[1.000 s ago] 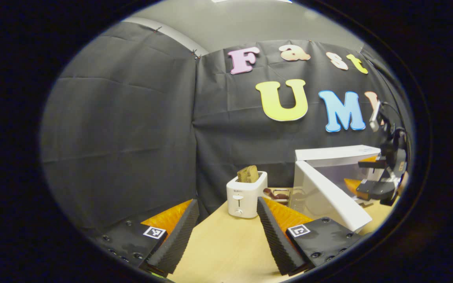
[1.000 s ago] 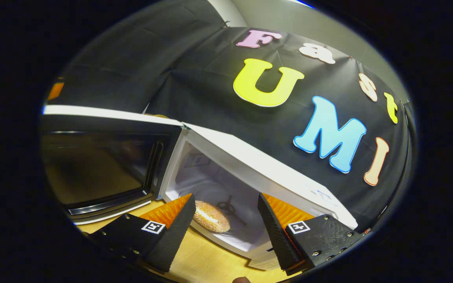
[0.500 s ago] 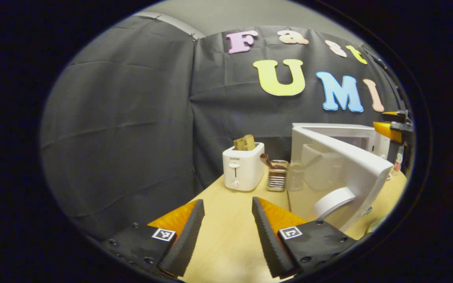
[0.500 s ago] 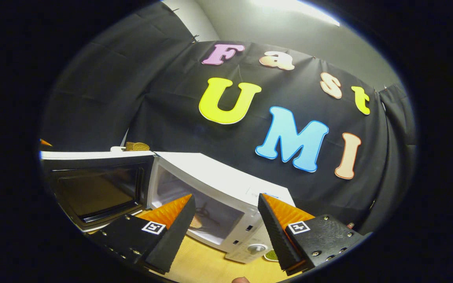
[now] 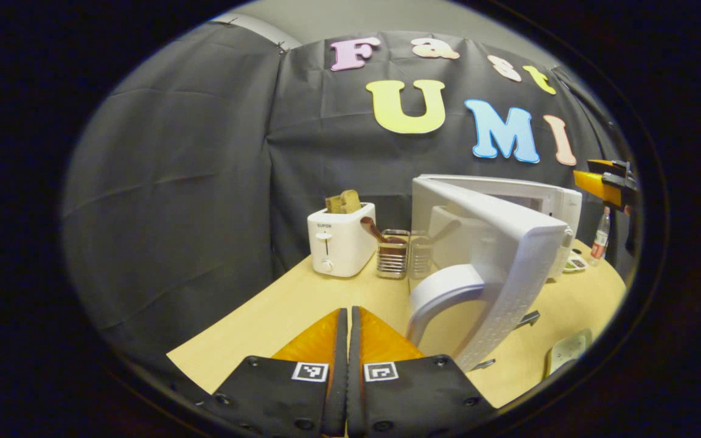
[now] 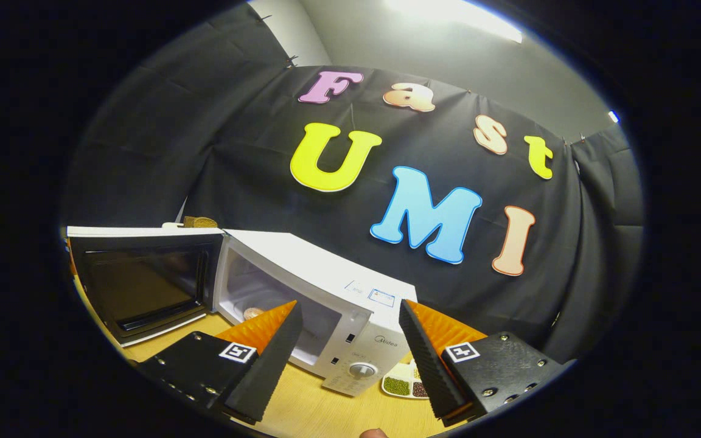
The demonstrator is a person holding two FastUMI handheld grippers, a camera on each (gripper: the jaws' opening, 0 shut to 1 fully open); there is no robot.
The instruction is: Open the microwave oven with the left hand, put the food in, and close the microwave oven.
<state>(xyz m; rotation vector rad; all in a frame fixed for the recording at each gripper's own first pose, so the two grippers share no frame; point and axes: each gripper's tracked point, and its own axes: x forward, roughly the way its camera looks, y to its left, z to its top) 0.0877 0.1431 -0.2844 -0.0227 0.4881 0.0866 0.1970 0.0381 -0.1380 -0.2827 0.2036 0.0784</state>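
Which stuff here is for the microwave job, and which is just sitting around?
For the job:
microwave
its open door
food inside
left gripper, shut
right gripper, open

Just sitting around:
toaster
utensil holder
bottle
snack dish

Each gripper carries 2 wedge-shaped fingers with ribbed inner faces, bolted to textured plates studded with round screws. The left gripper (image 5: 347, 322) and the right gripper (image 6: 350, 316) each bear 2 small square black-and-white coded markers.

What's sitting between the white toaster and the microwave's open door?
In the left gripper view, a small wire holder with a brown utensil stands between the toaster and the door.
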